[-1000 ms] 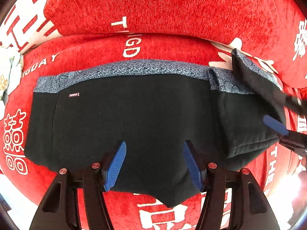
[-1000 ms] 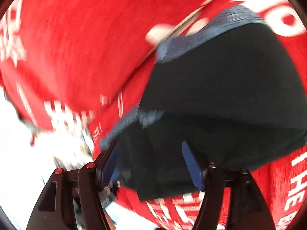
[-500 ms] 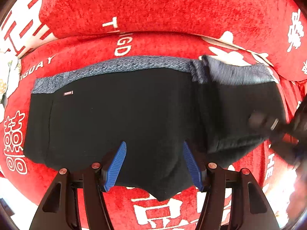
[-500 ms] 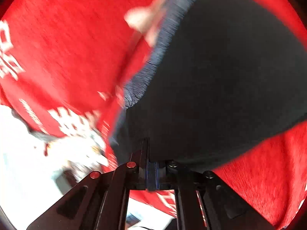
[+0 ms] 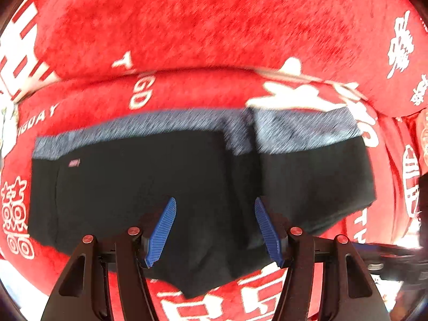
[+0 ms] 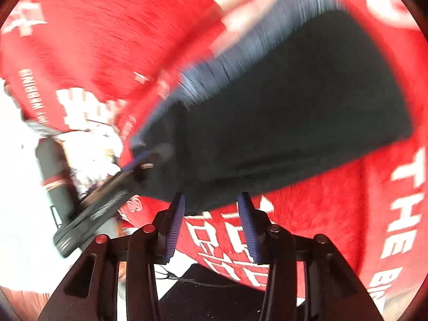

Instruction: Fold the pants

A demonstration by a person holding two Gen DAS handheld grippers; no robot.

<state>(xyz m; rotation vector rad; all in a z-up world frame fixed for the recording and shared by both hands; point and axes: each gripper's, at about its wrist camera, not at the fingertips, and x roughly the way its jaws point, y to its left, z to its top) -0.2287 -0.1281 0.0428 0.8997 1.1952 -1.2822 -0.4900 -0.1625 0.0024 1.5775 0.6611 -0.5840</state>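
Observation:
Black shorts (image 5: 139, 187) with a grey-blue waistband (image 5: 171, 125) lie flat on a red cushion. Their right part (image 5: 315, 176) is folded over onto the rest. My left gripper (image 5: 214, 227) is open and empty, its blue pads hovering over the shorts' near hem. In the right wrist view the folded shorts (image 6: 294, 112) fill the middle. My right gripper (image 6: 211, 224) is open and empty just short of their near edge. The left gripper's body (image 6: 107, 200) shows at the left of that view.
The red cover (image 5: 214, 26) with white lettering spans the seat and the backrest behind. A white floor (image 6: 18, 187) and a dark cylinder (image 6: 56, 176) show at the left of the right wrist view. A dark object (image 6: 214, 299) lies below the cushion edge.
My right gripper was shut on the shorts' edge half a second ago; it has let go, opened and drawn back. The folded flap now lies flat. The left gripper stayed open.

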